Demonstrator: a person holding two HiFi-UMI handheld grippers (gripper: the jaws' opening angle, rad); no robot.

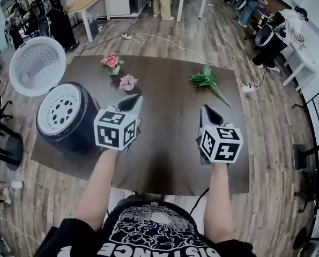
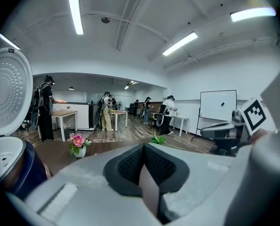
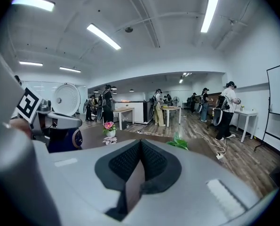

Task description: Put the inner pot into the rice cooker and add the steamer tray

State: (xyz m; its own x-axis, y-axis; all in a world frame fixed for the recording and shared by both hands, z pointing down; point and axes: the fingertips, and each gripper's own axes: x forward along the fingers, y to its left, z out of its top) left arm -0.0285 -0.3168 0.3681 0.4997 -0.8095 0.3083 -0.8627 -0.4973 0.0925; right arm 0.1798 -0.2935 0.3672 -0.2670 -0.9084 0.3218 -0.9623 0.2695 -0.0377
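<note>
Both grippers hover over the table [image 1: 170, 149], side by side and pointing away from the person. The left gripper [image 1: 131, 103] has its jaws pressed together with nothing between them, and so does the right gripper [image 1: 208, 113]. The cooker [image 1: 76, 130] stands at the table's left edge, just left of the left gripper but not touching it. The white holed tray [image 1: 60, 110] sits in its mouth, and its lid [image 1: 37, 66] stands open behind.
</note>
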